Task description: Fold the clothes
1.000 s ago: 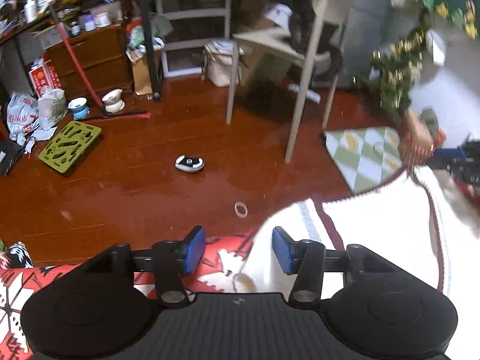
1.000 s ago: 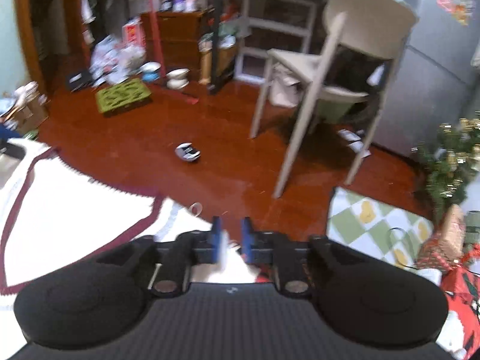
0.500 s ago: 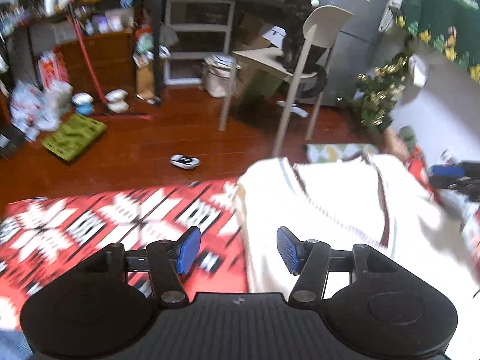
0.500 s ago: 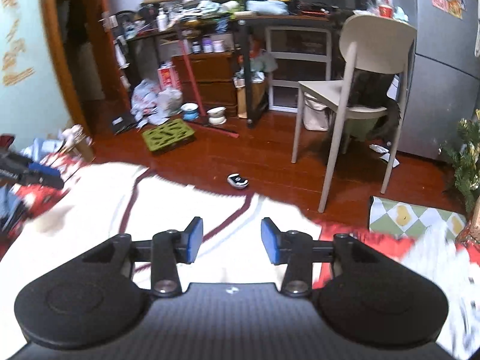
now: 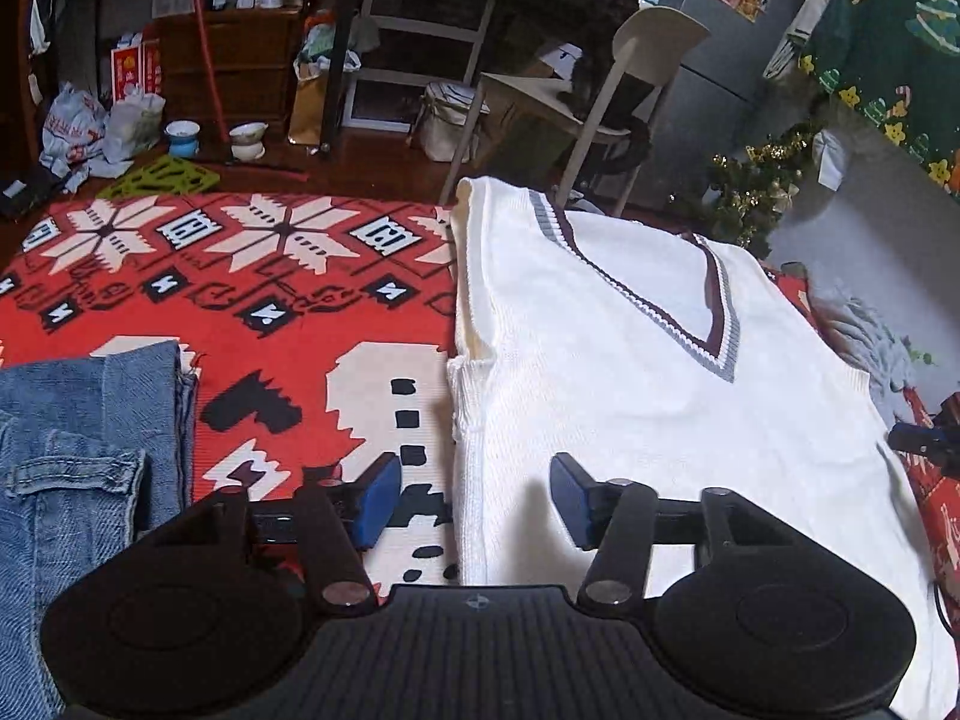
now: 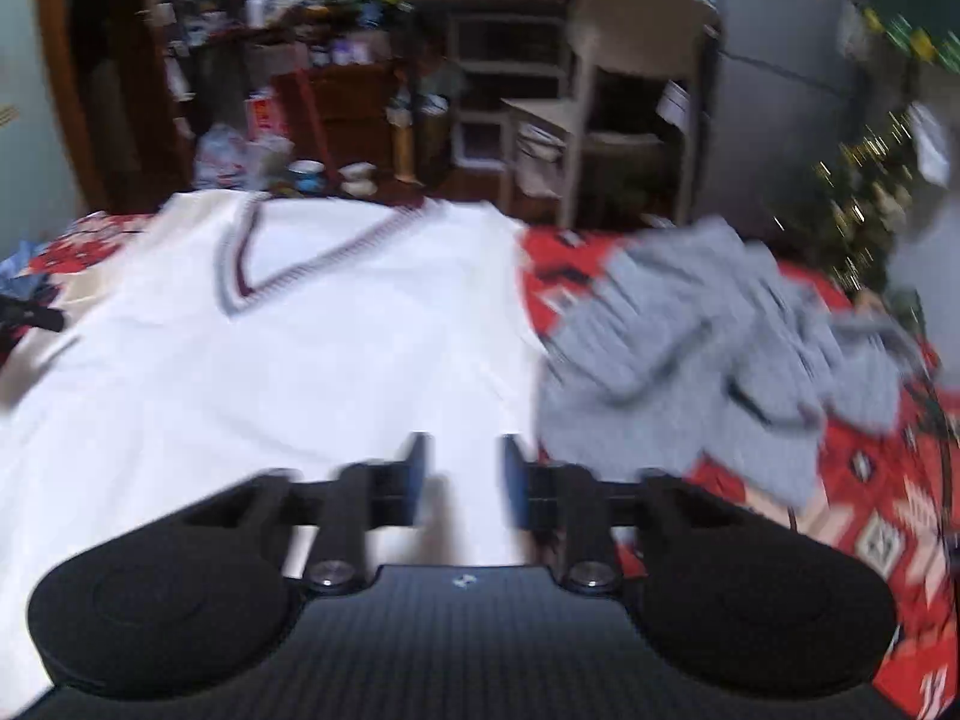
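A white knit vest (image 5: 630,384) with a maroon and grey V-neck lies spread flat on a red patterned blanket (image 5: 252,300). My left gripper (image 5: 474,498) is open, its blue pads (image 5: 377,498) either side of the vest's left side seam near the hem. In the blurred right wrist view the same vest (image 6: 288,348) fills the left half. My right gripper (image 6: 465,474) is open over the vest's lower right edge, holding nothing. Each gripper shows at the far edge of the other's view, as the right gripper (image 5: 924,441) and the left gripper (image 6: 30,315).
Blue jeans (image 5: 72,456) lie on the blanket left of the vest. A crumpled grey garment (image 6: 708,336) lies right of it. Beyond the blanket are a wooden floor, a beige chair (image 5: 600,108), shelves, clutter and a tinsel tree (image 5: 762,192).
The vest went from hanging over the floor to lying flat on the blanket. My right gripper, shut on its cloth a second ago, has opened and let go. Both grippers drew back towards the hem.
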The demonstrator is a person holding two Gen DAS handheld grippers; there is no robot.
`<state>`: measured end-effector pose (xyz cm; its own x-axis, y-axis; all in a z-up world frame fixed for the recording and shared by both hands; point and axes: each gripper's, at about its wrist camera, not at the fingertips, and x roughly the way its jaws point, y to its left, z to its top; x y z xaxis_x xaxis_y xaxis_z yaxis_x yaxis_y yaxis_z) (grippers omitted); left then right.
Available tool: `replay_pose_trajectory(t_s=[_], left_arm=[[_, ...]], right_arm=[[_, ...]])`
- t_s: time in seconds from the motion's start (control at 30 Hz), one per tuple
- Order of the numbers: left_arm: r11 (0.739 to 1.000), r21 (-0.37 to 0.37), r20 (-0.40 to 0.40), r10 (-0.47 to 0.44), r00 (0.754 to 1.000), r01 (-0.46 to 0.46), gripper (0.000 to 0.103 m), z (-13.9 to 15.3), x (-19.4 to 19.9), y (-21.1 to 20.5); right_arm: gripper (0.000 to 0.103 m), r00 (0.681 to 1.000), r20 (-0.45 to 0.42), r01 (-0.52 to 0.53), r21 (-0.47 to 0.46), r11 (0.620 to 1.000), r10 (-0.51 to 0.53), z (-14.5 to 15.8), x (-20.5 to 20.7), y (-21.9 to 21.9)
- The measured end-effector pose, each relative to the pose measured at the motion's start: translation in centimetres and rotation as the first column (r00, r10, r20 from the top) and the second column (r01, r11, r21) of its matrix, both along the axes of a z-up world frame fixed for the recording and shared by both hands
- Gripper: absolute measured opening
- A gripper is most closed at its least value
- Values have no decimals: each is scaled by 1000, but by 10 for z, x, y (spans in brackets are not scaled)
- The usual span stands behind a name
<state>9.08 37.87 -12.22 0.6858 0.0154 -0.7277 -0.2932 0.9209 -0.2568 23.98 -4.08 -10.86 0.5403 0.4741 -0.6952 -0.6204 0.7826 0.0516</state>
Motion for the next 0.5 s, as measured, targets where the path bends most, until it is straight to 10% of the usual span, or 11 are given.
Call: replay_pose_trajectory(t_s=[0.2, 0.5], left_arm=[[1000, -12, -9, 8, 1000, -8, 15, -5, 4, 4], [1000, -17, -9, -13, 1000, 12, 14, -5, 7, 3]], right_arm=[[16, 996, -23, 83, 73, 994, -82, -12, 48, 8], [16, 971, -195, 182, 250, 951, -135, -27, 119, 1]])
